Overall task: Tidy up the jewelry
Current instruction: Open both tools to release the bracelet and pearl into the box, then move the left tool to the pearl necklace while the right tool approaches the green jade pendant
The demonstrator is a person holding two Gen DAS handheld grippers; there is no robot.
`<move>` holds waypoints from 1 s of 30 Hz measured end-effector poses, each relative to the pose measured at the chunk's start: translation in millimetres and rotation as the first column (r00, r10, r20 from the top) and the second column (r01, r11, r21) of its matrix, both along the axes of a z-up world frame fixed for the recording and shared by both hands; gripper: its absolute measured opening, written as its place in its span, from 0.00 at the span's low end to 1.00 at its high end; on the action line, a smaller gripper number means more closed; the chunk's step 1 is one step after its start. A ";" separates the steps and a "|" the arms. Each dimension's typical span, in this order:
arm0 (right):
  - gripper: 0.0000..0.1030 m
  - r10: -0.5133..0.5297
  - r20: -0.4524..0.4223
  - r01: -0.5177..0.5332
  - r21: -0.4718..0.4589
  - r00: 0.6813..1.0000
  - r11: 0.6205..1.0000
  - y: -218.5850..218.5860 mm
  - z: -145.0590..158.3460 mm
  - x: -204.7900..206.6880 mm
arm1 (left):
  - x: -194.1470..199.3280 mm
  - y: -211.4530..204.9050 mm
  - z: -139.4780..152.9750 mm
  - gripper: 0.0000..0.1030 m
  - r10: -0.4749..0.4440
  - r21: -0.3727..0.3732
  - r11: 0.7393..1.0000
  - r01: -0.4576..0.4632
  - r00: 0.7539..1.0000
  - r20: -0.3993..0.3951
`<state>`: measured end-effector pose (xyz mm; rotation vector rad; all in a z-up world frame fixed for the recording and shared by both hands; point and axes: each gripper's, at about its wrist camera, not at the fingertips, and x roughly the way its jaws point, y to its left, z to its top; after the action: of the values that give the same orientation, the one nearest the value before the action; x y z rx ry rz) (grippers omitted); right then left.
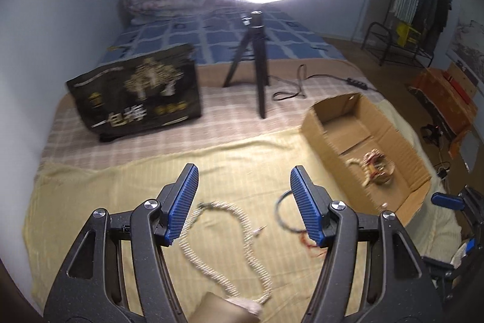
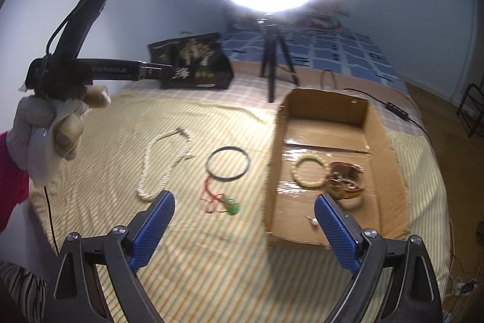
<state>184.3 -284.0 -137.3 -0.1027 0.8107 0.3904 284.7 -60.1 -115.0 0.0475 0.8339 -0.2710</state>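
Observation:
In the left wrist view my left gripper [image 1: 245, 171] hangs open over a yellow cloth, with nothing between its fingers. Below it lie a white bead necklace [image 1: 242, 235] and a dark bangle [image 1: 282, 211]. The right wrist view shows my right gripper [image 2: 245, 197] open and empty above the cloth. Ahead of it are the white necklace [image 2: 160, 165], the dark bangle [image 2: 228, 164] and a green pendant on a red cord [image 2: 231, 206]. To the right, a cardboard box [image 2: 273, 171] holds a cream bead bracelet [image 2: 310, 171], brown and red bracelets [image 2: 348, 180] and a small earring [image 2: 313, 221].
A ring light on a black tripod [image 2: 270, 62] stands behind the cloth, its cable [image 2: 396, 108] trailing right. A black printed bag [image 2: 193, 59] sits at the back left. A gloved hand [image 2: 45, 123] holds the left tool's handle [image 2: 115, 70] at upper left. A clothes rack [image 1: 420, 8] stands far right.

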 end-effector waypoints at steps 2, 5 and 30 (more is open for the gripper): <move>0.89 0.023 0.002 -0.023 -0.011 1.000 1.000 8.0 -2.0 -1.8 | -4.6 12.7 -4.4 0.63 0.016 0.017 1.000 -0.016 1.000 0.000; 0.82 0.069 -0.010 -0.069 -0.031 0.998 0.997 22.4 -8.4 -1.6 | -10.4 33.0 -17.6 0.63 0.037 0.040 0.999 -0.036 0.999 -0.025; 0.40 0.095 -0.223 -0.109 -0.054 0.970 0.993 75.3 -77.6 43.1 | -0.3 84.7 -116.2 0.47 0.050 -0.114 0.990 -0.086 0.959 -0.280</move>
<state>227.4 -208.7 -214.9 -0.1652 1.0404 0.4782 284.4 24.6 -231.2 -0.1401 1.0927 -0.2681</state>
